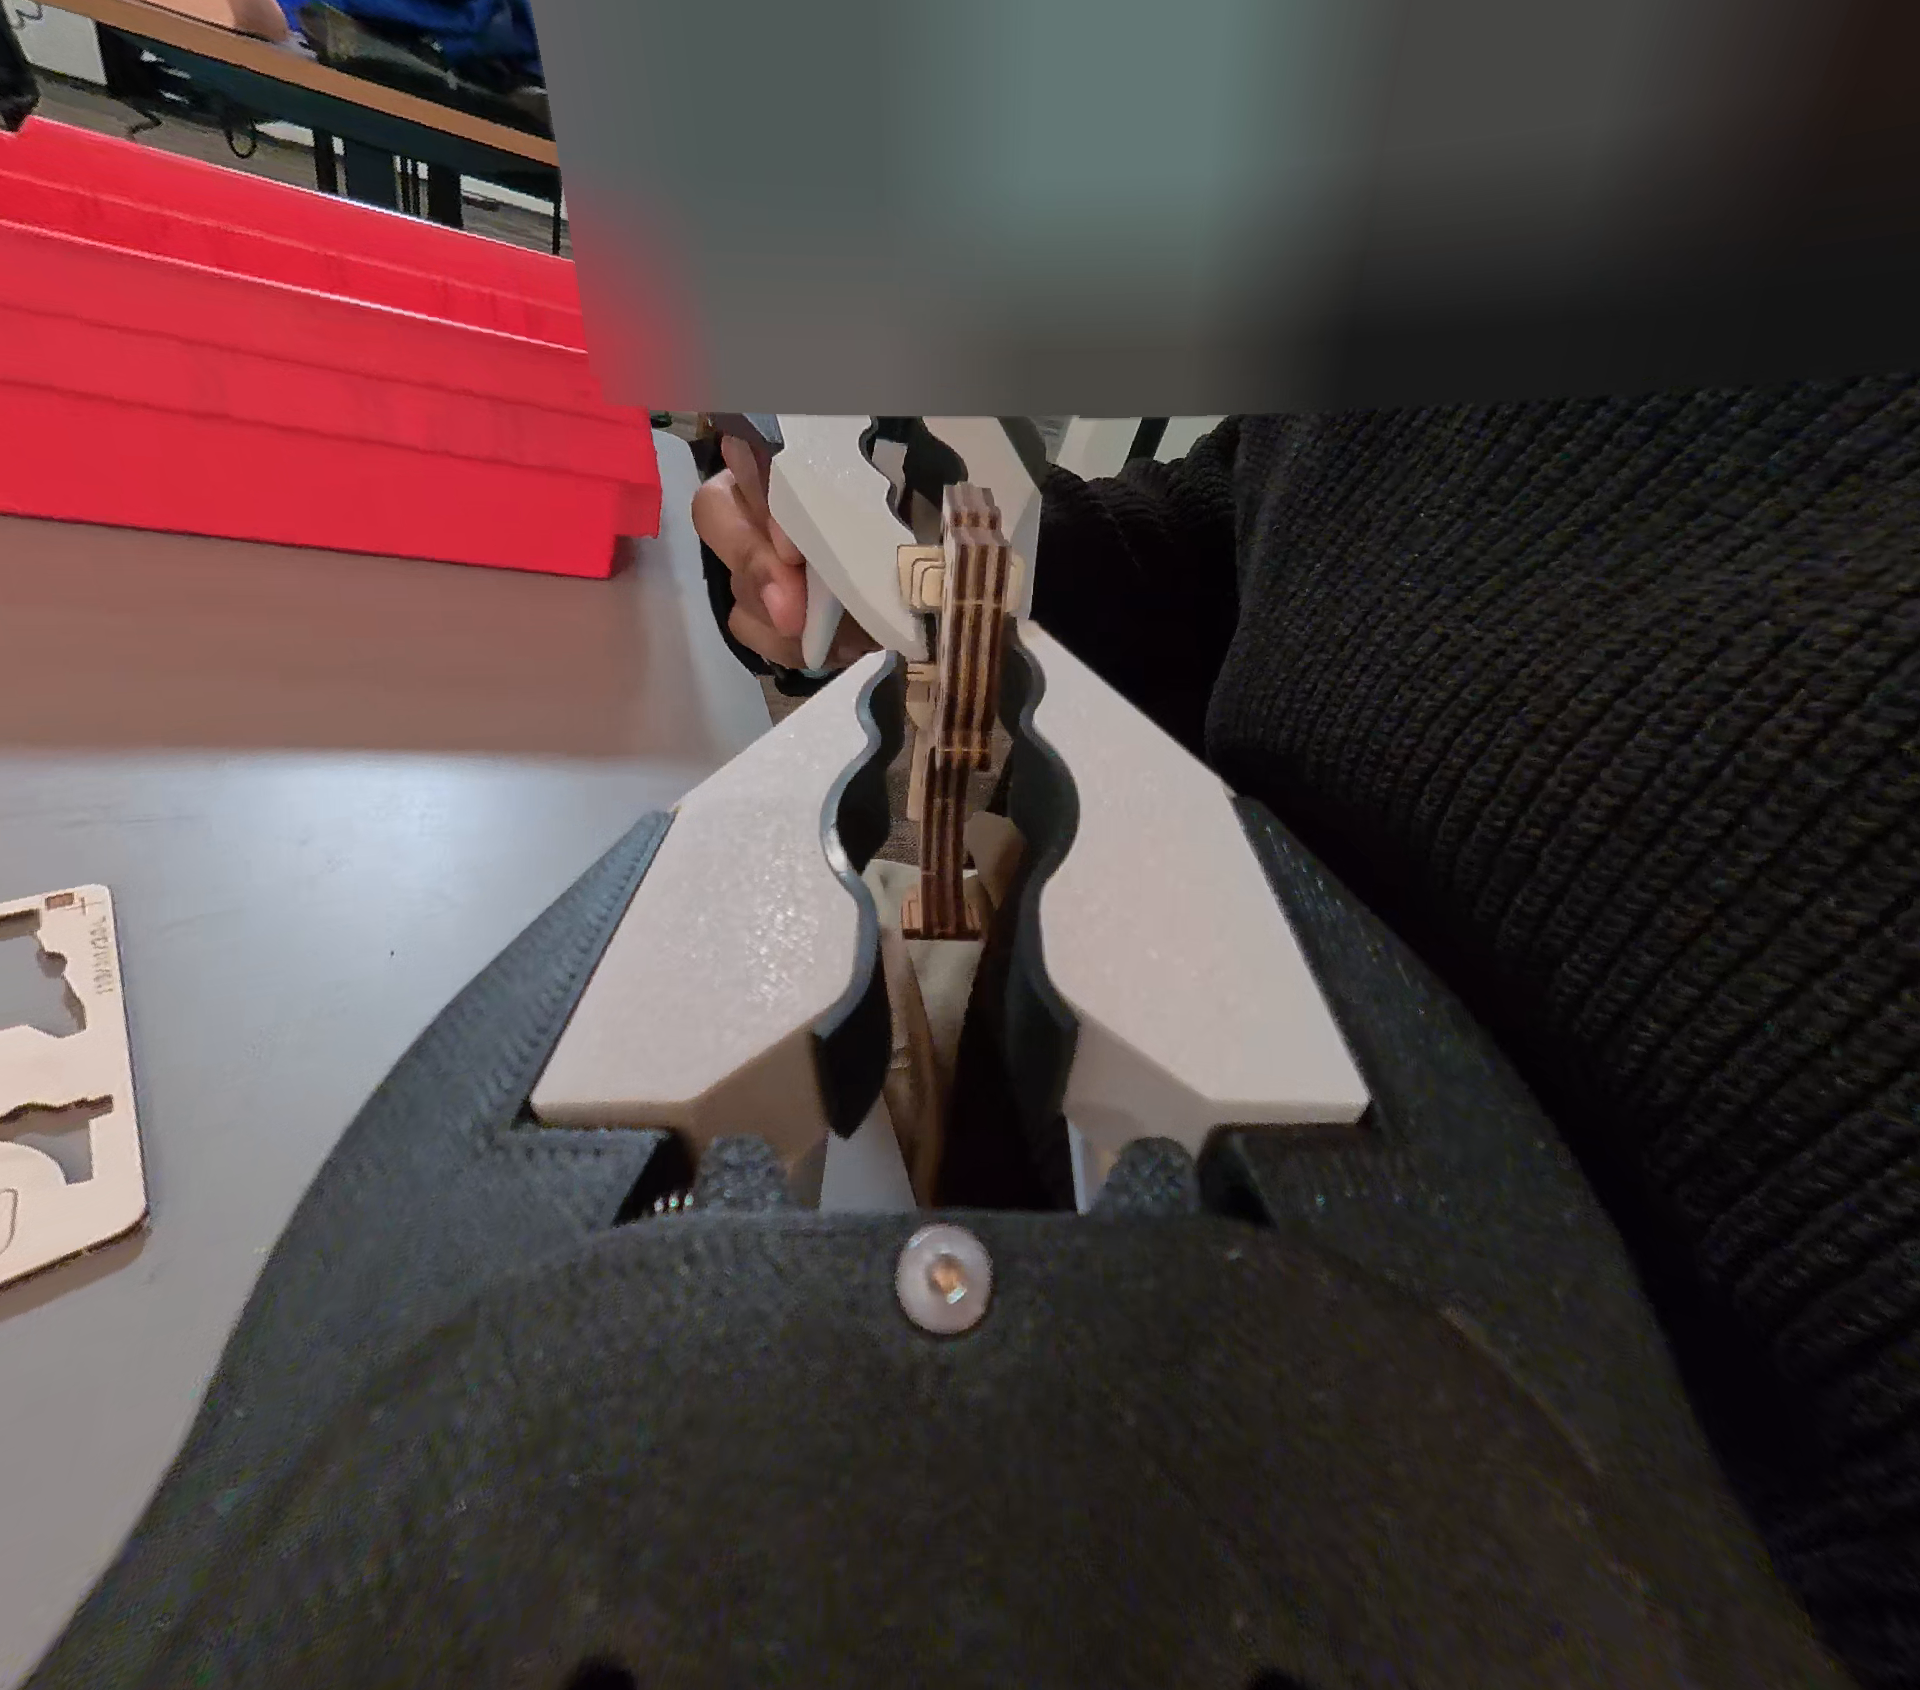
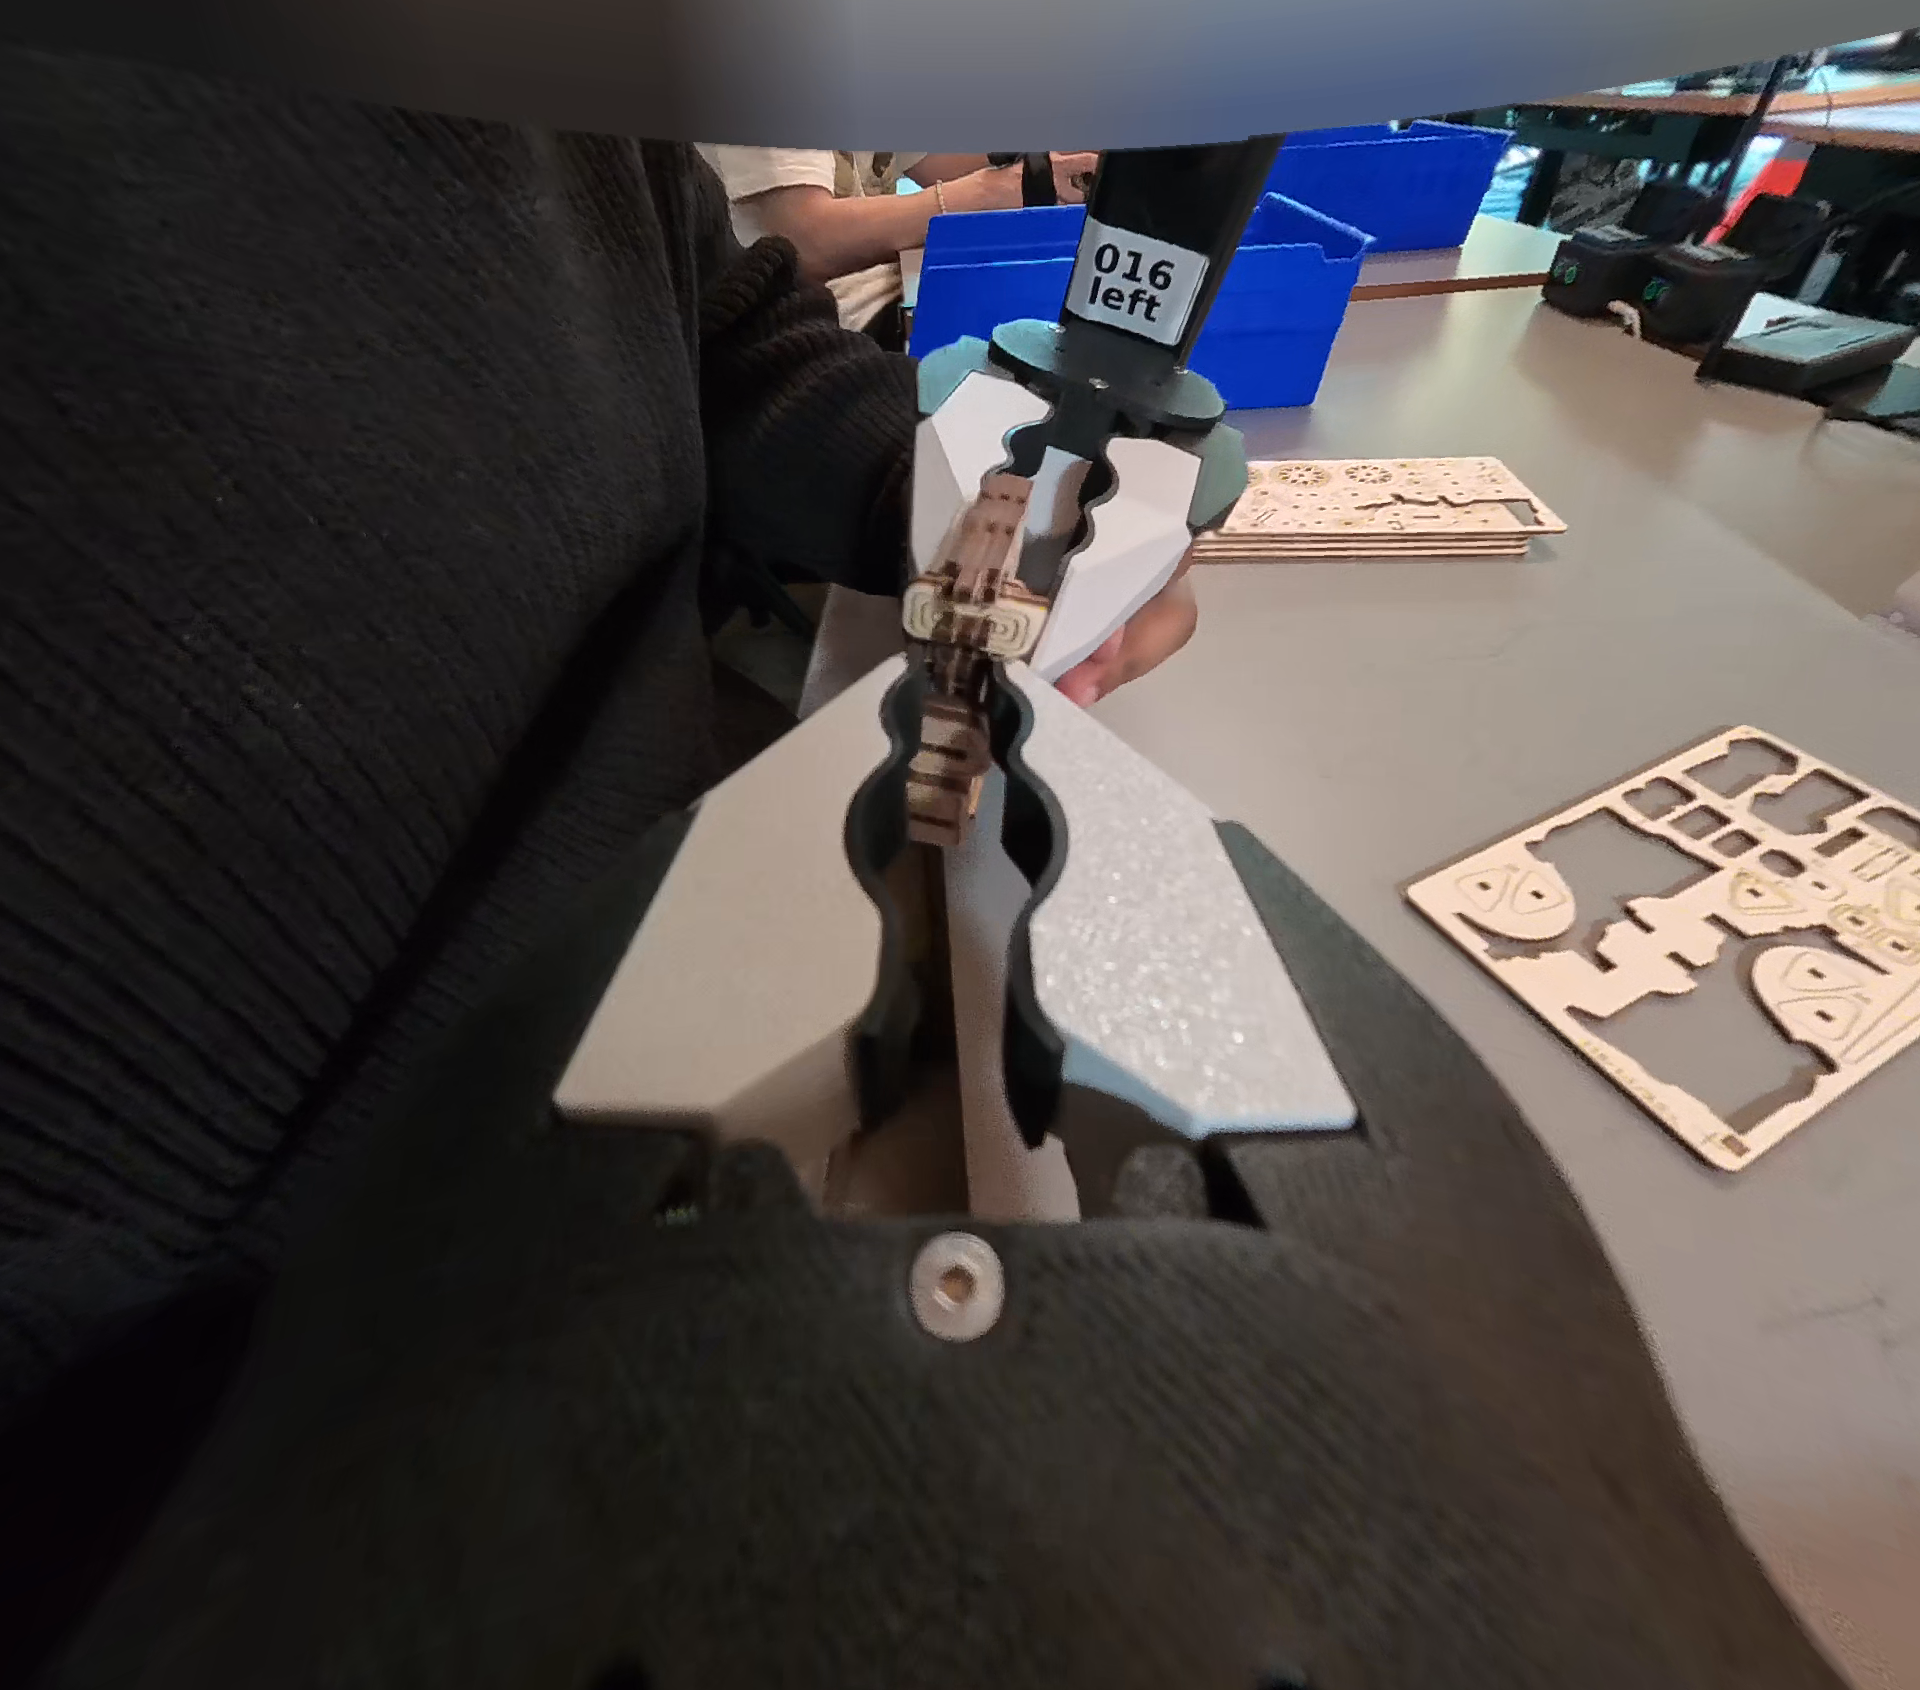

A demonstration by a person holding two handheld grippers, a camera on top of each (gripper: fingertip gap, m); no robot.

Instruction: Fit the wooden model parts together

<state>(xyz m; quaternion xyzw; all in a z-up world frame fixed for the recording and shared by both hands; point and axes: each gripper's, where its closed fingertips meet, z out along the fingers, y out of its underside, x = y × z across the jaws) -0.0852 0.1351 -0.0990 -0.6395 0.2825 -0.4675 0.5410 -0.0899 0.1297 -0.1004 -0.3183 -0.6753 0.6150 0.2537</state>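
Misalignment threatens: left claw (image 1: 961, 705) and right claw (image 2: 951, 710) both pinch the layered wooden assembly (image 1: 971, 664) midair; twisting could split its plies or drop it onto the worktop (image 1: 312, 861).

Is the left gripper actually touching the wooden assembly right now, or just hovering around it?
Touching. In the left wrist view the left gripper has its fingertips closed against both faces of the layered wooden assembly, with no gap on either side.
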